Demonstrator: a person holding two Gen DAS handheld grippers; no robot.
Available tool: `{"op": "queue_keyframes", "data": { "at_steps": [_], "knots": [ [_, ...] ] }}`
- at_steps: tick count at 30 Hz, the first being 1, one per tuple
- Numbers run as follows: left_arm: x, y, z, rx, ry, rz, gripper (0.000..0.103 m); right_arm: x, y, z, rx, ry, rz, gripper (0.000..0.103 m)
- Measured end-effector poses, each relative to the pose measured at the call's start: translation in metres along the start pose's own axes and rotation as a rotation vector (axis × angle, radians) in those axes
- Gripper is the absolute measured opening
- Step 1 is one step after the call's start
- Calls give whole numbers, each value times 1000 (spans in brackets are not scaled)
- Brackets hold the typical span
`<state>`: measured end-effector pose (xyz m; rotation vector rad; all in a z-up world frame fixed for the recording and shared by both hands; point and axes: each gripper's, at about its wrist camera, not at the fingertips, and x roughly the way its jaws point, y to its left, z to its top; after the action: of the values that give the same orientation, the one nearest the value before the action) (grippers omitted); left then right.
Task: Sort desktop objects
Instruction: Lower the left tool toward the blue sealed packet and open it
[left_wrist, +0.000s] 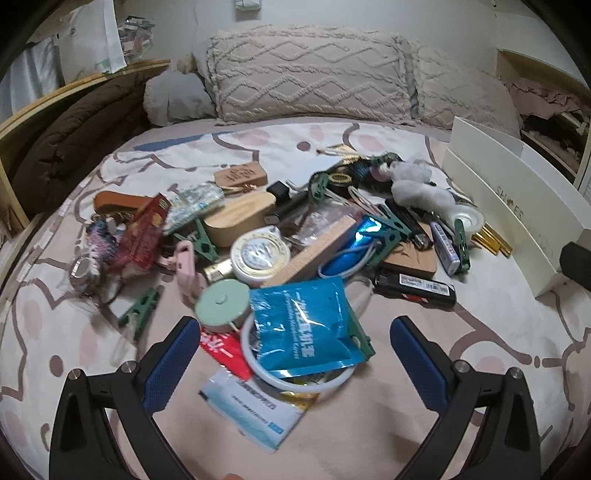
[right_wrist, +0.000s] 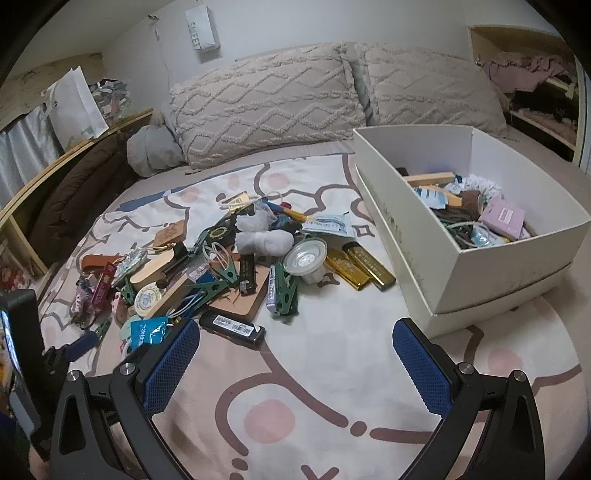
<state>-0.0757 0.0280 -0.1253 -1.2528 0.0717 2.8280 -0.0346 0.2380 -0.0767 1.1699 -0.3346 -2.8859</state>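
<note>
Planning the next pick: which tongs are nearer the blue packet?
Left. The left tongs straddle the blue packet; the right tongs sit off to its right, over bare blanket.

Black fingers (left_wrist: 173, 354), blue textured pads (right_wrist: 421, 365)

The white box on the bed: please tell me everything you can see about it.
The white box looks like stiff cardboard, rectangular and open on top, apparently sitting in its own lid. It rests on the bedspread, right of the clutter pile and apart from it. It is partly filled with small items, among them a pink packet.
</note>
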Motion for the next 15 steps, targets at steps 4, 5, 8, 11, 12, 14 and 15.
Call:
{"op": "queue_keyframes", "data": {
  "at_steps": [4,5,8,11,12,14,15],
  "knots": [
    [5,0,-2,-17,3,-25,103,13,-5,-4,27,14,28,103],
    [6,0,-3,-20,3,-27,103,16,-7,-5,37,22,39,103],
    [10,-1,-3,-29,7,-31,103,25,-9,-8,61,44,58,103],
    [14,-1,-5,-35,13,-35,103,32,-7,-10,59,53,57,103],
    [15,-1,-6,-38,12,-37,99,33,-6,-11,58,55,57,103],
    [18,-2,-6,-39,19,-44,91,38,-4,-13,59,62,63,103],
    [20,-2,-7,-40,24,-39,90,39,-4,-14,60,66,68,103]
  ]
}}
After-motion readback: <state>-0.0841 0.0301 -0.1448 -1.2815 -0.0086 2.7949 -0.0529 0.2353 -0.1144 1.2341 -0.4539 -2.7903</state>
